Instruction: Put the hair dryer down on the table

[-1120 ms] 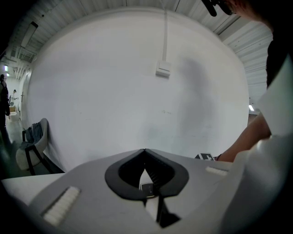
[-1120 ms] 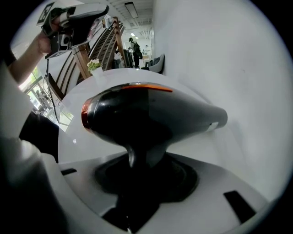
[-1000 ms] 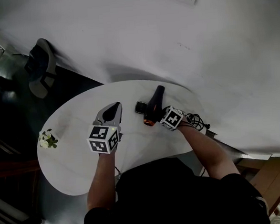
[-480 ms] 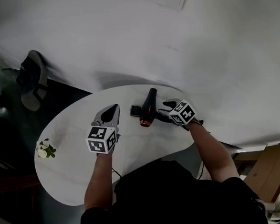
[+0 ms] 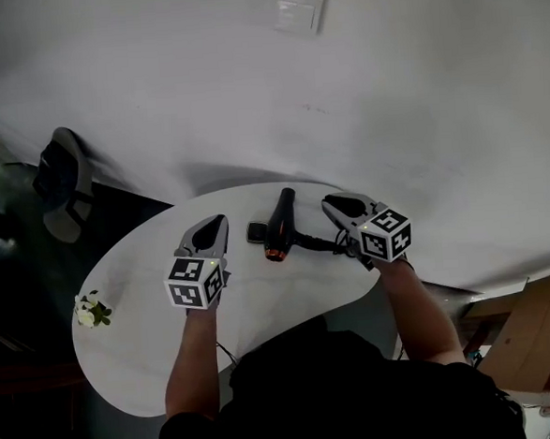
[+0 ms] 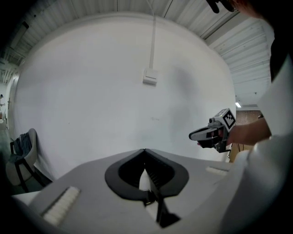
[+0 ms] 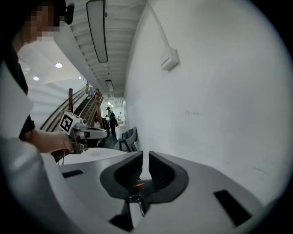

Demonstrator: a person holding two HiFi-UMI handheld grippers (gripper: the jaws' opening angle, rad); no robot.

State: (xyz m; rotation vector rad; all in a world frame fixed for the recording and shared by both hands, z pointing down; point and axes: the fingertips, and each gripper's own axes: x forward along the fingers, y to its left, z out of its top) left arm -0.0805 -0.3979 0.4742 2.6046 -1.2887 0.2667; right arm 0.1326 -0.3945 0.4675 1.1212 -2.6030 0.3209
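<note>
White table (image 5: 139, 350) — hair dryer (image 5: 277, 225), small flowers (image 5: 92, 311) lying on it.

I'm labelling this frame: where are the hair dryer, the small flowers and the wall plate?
hair dryer (image 5: 281, 222), head view, middle of its black barrel.
flowers (image 5: 93, 311), head view, on the white blooms.
wall plate (image 5: 298, 10), head view, centre of its face.

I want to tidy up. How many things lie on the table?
3: a dryer near the far edge, a small dark item just left of it, flowers at the left edge. The person may hide others.
</note>
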